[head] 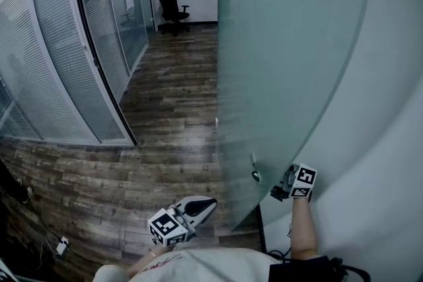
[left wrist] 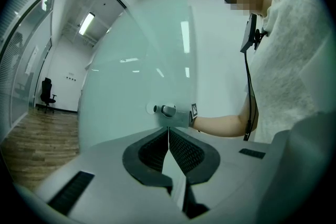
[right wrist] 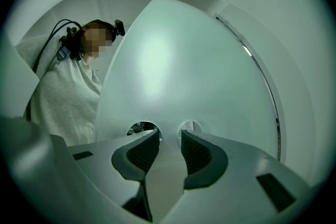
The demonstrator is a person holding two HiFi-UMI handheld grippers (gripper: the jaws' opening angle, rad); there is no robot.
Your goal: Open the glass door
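Note:
The frosted glass door (head: pixel 284 63) stands swung partly open, its free edge running down the middle of the head view. A small metal knob (head: pixel 255 175) sits low on that edge; it also shows in the left gripper view as the knob (left wrist: pixel 167 109). My right gripper (head: pixel 277 192) is on the door's far side, close to the knob. Seen from its own camera, the right gripper (right wrist: pixel 169 134) is open, with bare glass in the gap and two round fittings (right wrist: pixel 191 126) just ahead. My left gripper (head: pixel 210 203) hangs shut and empty on the near side, its pads (left wrist: pixel 181 147) pressed together.
A wood-plank floor (head: pixel 165 109) leads down a corridor. Glass partitions with blinds (head: pixel 59 56) line the left side. A black office chair (head: pixel 172 8) stands at the far end. A white wall (head: pixel 390 162) runs close on the right. A cable and plug (head: pixel 61 245) lie at lower left.

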